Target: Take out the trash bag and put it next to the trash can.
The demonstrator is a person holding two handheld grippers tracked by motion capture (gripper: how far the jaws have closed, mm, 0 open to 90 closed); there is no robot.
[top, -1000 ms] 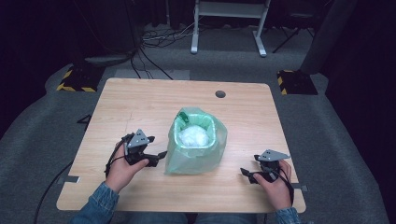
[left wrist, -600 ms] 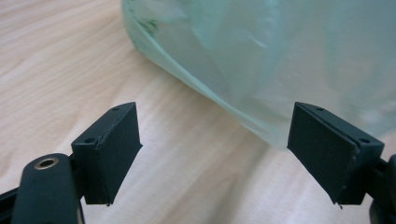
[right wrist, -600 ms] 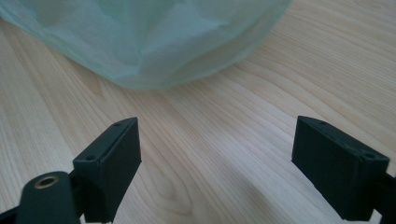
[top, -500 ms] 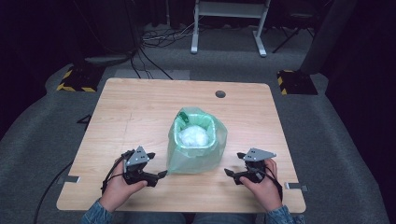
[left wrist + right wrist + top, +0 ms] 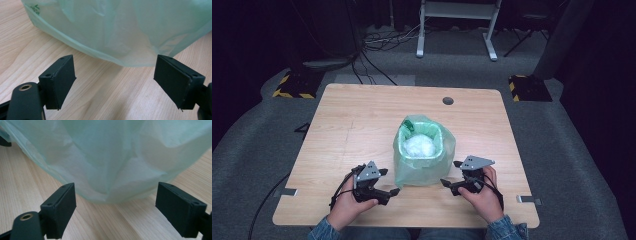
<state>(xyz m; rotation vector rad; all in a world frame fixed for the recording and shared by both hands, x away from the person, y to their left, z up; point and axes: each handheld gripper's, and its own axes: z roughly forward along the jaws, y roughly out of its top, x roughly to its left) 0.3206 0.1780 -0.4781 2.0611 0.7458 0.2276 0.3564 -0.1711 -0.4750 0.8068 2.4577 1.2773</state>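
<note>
Left claw [image 5: 391, 188]: jaws wide, empty, lower centre-left of high view. Right claw [image 5: 451, 181]: wide, empty, lower centre-right. Green bag [image 5: 424, 155]: between both, mid-desk [image 5: 362, 125]; bare wood toward all edges. Gripper views add the bag's [image 5: 120, 32] crumpled base touching wood; high view, white contents [image 5: 418, 145].

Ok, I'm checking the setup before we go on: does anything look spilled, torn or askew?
Nothing stands out. The green bag stands upright on the table, mouth open, white contents inside. Left gripper and right gripper flank it, both open.
</note>
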